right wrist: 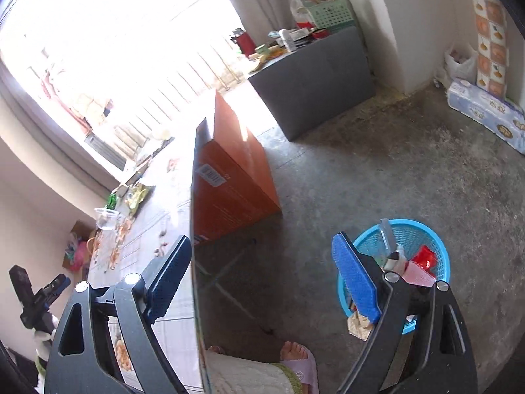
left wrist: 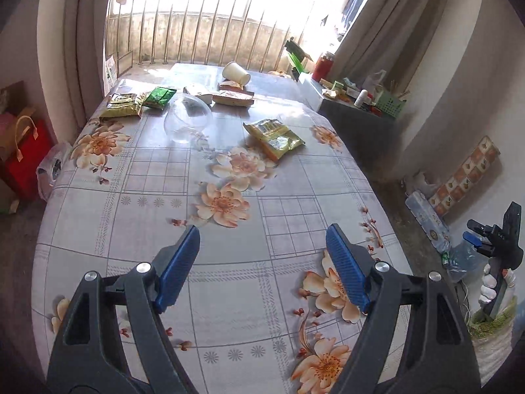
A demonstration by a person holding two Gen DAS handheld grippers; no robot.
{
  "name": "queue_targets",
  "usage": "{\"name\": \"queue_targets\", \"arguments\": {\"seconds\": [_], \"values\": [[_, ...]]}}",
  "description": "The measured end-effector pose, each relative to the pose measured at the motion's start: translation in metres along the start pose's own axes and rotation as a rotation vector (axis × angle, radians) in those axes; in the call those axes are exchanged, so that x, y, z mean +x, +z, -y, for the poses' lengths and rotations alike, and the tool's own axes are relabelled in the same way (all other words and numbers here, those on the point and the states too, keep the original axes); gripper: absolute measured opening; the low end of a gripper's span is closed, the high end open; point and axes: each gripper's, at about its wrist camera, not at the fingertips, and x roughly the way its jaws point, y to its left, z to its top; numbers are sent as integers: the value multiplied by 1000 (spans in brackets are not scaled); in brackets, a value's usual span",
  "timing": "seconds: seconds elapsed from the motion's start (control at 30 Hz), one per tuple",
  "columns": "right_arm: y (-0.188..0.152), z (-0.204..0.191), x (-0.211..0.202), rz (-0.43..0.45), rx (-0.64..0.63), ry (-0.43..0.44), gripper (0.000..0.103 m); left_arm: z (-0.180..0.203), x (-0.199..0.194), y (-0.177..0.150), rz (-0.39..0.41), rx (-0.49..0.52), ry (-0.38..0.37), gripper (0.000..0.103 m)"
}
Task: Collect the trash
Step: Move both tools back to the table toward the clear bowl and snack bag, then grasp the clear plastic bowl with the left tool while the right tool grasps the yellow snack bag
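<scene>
Left gripper (left wrist: 262, 262) spread, empty — yellow wrapper (left wrist: 274, 136) well ahead, rt of centre.

Black arms, ribbed blue pads (left wrist: 178, 267)

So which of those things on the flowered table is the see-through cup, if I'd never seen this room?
Start at the table with the flowered cloth and look toward its far end near the window bars. The clear plastic cup lies tipped on its side between the yellow-green packet and the crumpled wrapper. It alone is transparent; the paper cup behind it is opaque white.
</scene>
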Motion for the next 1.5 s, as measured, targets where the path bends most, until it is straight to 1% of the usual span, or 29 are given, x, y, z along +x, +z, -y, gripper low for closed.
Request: {"name": "queue_targets", "arguments": {"seconds": [0.03,0.1,0.13,0.23,0.3,0.37,0.47,0.53,0.6,0.67,0.73,0.83,0.93,0.97,1.1,1.17,1.23,1.3,1.37,1.47,1.5], "values": [[6,-21,9,-21,-33,24,85,-8,0,9,24,5,16,76],[17,-60,30,-64,-82,58,85,-23,5,27,56,19,39,81],[22,-77,43,-91,-95,75,85,-29,10,37,61,8,41,83],[34,-125,86,-171,-114,119,85,-57,27,70,71,-68,25,84],[37,-161,115,-202,-189,108,85,-73,44,91,69,-107,15,85],[41,-194,146,-226,-263,84,85,-87,67,111,51,-153,25,85],[43,-234,193,-234,-390,23,85,-107,105,135,0,-200,-17,85],[42,-256,221,-250,-450,4,85,-117,130,145,-29,-229,-25,85],[46,-269,247,-269,-457,-12,85,-129,154,154,-64,-285,-24,85],[54,-274,272,-290,-433,-21,85,-139,175,162,-95,-340,-46,85],[62,-275,293,-289,-408,-52,85,-146,195,167,-132,-379,-21,85],[74,-275,318,-281,-361,-95,85,-159,221,167,-196,-461,31,85],[82,-275,333,-268,-327,-115,85,-171,237,161,-227,-548,40,82],[83,-276,339,-267,-323,-118,85,-172,239,159,-229,-562,29,80],[79,-277,357,-297,-351,-155,85,-169,240,151,-247,-533,-1,66],[76,-280,359,-293,-395,-176,85,-169,234,145,-255,-532,-25,56],[74,-283,359,-297,-434,-184,85,-169,226,138,-268,-520,-55,50],[71,-286,359,-305,-470,-181,85,-168,217,128,-283,-490,-66,44],[66,-290,359,-308,-524,-199,85,-166,209,115,-300,-453,-76,34],[56,-297,356,-302,-598,-206,77,-162,198,94,-329,-404,-75,26],[53,-300,354,-299,-613,-204,72,-161,195,87,-332,-390,-81,25]]}}
